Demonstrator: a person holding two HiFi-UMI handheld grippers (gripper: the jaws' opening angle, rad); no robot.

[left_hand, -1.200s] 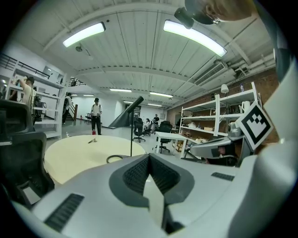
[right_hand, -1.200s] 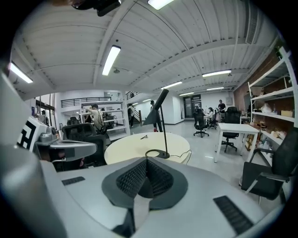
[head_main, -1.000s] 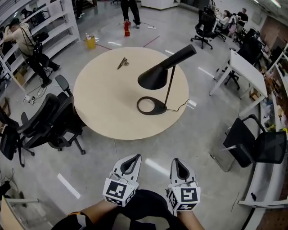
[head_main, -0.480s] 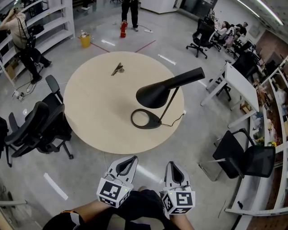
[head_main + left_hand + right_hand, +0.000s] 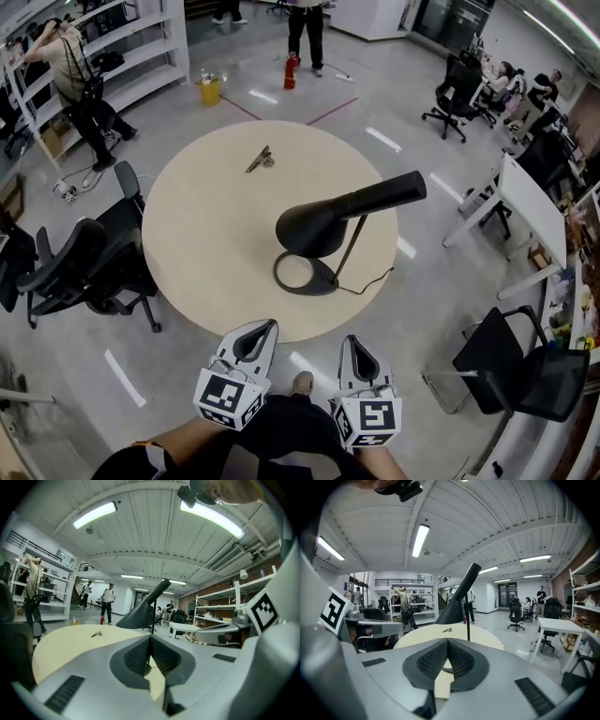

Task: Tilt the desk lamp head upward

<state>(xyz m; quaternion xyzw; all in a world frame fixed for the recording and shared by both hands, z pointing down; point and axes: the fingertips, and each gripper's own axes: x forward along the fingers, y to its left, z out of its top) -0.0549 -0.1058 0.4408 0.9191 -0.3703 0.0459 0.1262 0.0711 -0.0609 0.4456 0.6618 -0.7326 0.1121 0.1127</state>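
Approach phase. Across the last second the table (image 5: 187, 281) and lamp (image 5: 314, 225) have drawn nearer in the head view, and both tongs have come forward with the person. The tips of the left tongs (image 5: 271, 323) and right tongs (image 5: 348, 338) now sit just short of the table's near edge, where earlier bare floor lay between. Both pairs are clenched with nothing between the pads; each gripper view shows the ribbed faces meeting in a single seam, and the jaws have not parted over the interval. The lamp stands ahead of both tongs, past the near edge. Its base (image 5: 305, 274) lies roughly on the line between them, with the stem (image 5: 352, 246) a little toward the right tongs. The head is above the base, its wide mouth facing down and its narrow end running off to the right tongs' side. No contact yet — the head is not tilted and the tongs are well apart from it. Judgement: the gap is closing but reach remains. One pair will likely need to open before taking the head, and the other may be needed to steady the base.
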